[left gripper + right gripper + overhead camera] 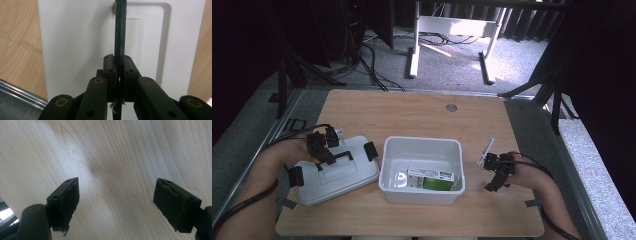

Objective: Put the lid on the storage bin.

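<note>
Lid (337,172) lies flat on the wooden table (422,112), just beside the white bin (422,167) on that bin's left, and its black handle (343,156) is the thing in hand. The left gripper (321,152) is clenched on this handle: in the left gripper view the thin black bar (120,35) stands on edge, pinched between the two pads (109,65), and runs straight away from the claw over the lid's recessed panel (150,45). So the handle's long axis lies along the gripper's line of sight, and the jaws bite across its thin side. Inside the bin a green and white carton (428,179) lies on its side along the near wall.

The right gripper (498,170) hovers off the bin's right side with nothing between its pads (65,200), which stand wide apart above bare wood in the right gripper view.

The coming move likely turns on one relation: the bin's open mouth sits to the right of the gripped lid, so the lid must travel sideways toward the bin. The left hand is the nearer one and already has the hold; the right waits on the far side.
</note>
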A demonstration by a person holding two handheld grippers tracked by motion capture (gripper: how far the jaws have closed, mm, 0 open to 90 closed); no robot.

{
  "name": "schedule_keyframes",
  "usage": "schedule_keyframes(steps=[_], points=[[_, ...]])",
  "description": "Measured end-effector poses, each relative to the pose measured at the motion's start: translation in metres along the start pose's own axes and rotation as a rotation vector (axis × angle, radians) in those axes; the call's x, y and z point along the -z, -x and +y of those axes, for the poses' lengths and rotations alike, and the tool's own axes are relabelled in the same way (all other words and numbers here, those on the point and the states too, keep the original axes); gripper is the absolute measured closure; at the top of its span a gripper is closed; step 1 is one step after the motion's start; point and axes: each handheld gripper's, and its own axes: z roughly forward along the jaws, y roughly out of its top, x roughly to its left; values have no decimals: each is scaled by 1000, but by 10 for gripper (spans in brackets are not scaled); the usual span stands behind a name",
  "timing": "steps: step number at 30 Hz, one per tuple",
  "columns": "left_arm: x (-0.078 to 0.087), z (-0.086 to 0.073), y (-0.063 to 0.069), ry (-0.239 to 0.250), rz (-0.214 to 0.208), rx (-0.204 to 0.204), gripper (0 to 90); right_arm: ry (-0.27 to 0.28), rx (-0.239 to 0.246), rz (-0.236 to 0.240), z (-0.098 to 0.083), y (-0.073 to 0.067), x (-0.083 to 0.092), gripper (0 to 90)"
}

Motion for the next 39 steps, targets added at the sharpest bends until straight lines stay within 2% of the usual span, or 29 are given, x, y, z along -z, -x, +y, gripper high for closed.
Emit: schedule_keyframes(steps=[4,10,11,23,29,39], points=[[12,-4,1,19,11,-6,849,-6,4,-1,-1,-1,0,204],[27,-6,4,13,14,-20,849,-7,2,-1,-2,-1,0,205],[36,-7,5,16,16,-24,849,-7,1,-1,-2,-1,0,205],[92,-4,14,55,69,-47,849,-12,1,8,-2,-2,0,206],[111,8,23,87,73,-84,849,-8,1,7,-2,-2,1,206],[110,49,37,91,50,-164,849,-2,6,-1,-1,-4,2,205]])
